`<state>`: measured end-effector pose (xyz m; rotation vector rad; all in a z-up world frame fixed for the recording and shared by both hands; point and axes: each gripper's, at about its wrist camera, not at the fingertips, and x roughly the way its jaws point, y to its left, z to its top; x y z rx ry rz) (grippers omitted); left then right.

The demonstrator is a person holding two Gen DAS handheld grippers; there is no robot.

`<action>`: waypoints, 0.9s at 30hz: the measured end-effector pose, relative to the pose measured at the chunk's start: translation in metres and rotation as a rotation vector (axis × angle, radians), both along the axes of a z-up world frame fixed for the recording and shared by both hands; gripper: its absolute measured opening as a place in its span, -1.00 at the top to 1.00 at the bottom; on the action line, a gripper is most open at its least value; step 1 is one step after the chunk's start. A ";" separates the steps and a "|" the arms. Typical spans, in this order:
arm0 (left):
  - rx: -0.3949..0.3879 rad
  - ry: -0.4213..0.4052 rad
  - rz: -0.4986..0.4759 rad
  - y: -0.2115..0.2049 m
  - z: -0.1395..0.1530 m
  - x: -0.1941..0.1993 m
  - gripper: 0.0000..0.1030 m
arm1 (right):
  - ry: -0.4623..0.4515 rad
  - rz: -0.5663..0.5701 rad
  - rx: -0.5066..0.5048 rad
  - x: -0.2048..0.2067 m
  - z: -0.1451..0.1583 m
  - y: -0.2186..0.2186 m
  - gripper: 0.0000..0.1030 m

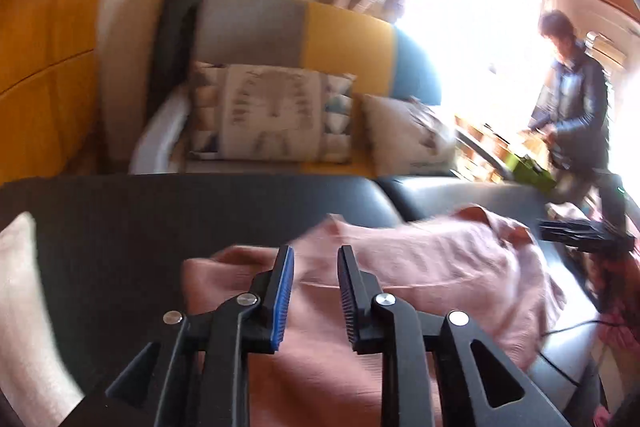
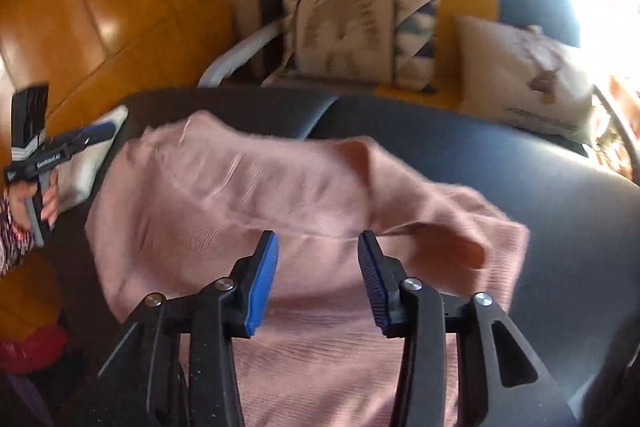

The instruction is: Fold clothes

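Note:
A pink knitted garment (image 1: pixel 420 267) lies crumpled on a black padded surface (image 1: pixel 120 227), partly folded over itself. My left gripper (image 1: pixel 314 251) hangs just above the garment's left part, open, with only the cloth below showing through the gap. In the right wrist view the same garment (image 2: pixel 280 187) spreads across the black surface (image 2: pixel 540 195). My right gripper (image 2: pixel 318 239) hovers over its near middle, open, with nothing between the blue pads. The right gripper (image 1: pixel 584 239) also shows at the garment's far right edge. At the far left a hand (image 2: pixel 36 195) holds the left gripper (image 2: pixel 60 147).
Behind the black surface stands a grey, yellow and blue sofa (image 1: pixel 348 35) with patterned cushions (image 1: pixel 272 111). A person (image 1: pixel 576 99) bends by the bright window at the right. A white cloth (image 2: pixel 92 155) lies at the surface's left end. Wooden wall panels (image 2: pixel 100 7) are on the left.

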<state>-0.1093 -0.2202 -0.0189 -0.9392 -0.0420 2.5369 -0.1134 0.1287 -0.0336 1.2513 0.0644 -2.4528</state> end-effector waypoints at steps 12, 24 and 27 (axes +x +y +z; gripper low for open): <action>-0.449 -0.104 -0.207 0.102 -0.077 -0.013 0.58 | -0.082 0.000 0.135 0.005 -0.034 -0.021 0.99; -0.309 -0.062 -0.196 0.089 -0.048 -0.010 1.00 | -0.058 0.053 0.034 -0.010 -0.012 -0.029 0.25; -0.319 -0.065 -0.220 0.093 -0.046 -0.014 1.00 | -0.048 0.089 0.072 -0.008 -0.020 -0.044 -0.12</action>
